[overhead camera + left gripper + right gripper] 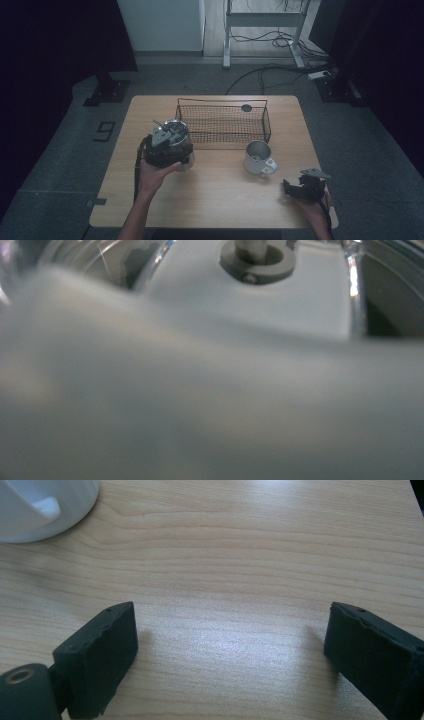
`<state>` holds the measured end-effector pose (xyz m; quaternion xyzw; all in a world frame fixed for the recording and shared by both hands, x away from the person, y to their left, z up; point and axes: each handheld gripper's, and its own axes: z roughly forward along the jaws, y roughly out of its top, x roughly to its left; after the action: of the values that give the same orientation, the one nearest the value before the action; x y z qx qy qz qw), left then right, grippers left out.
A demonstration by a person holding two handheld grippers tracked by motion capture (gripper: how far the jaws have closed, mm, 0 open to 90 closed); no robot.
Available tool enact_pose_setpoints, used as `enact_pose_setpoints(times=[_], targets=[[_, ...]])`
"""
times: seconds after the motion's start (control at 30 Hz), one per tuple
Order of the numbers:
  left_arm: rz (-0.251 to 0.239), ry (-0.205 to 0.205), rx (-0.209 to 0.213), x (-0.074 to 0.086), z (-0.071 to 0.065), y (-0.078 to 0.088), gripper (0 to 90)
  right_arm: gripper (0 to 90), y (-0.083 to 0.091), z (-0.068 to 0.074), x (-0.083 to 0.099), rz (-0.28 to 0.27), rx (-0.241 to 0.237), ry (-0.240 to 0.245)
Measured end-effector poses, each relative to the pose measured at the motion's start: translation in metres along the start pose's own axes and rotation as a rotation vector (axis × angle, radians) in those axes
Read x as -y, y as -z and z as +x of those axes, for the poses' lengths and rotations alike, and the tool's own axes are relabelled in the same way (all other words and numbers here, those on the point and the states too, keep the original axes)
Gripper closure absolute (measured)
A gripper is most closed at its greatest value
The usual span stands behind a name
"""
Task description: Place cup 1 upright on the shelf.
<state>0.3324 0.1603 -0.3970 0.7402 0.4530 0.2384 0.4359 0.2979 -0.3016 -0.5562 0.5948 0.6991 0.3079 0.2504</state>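
I had the left gripper (172, 136) clamped on the glass jar (182, 150) left of centre, right gripper (230, 645) fingers open and idle, and judged that lifting the jar into the wire basket (222, 122) came next.

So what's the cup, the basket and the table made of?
The cup looks like metal, maybe with a white or silvery finish: its rim shines and its side is pale and smooth. The basket looks like dark wire mesh; you can see through its walls. The table looks like light wood or a wood-look top, with grain lines.
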Motion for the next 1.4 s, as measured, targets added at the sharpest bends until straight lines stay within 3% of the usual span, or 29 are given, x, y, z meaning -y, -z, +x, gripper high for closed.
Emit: enact_pose_setpoints(times=[1.4], targets=[[0.006, -0.014, -0.017, -0.029, 0.006, -0.017, 3.8, 7.1, 0.000, 0.000, 0.000, 0.002, -0.001, 0.003]])
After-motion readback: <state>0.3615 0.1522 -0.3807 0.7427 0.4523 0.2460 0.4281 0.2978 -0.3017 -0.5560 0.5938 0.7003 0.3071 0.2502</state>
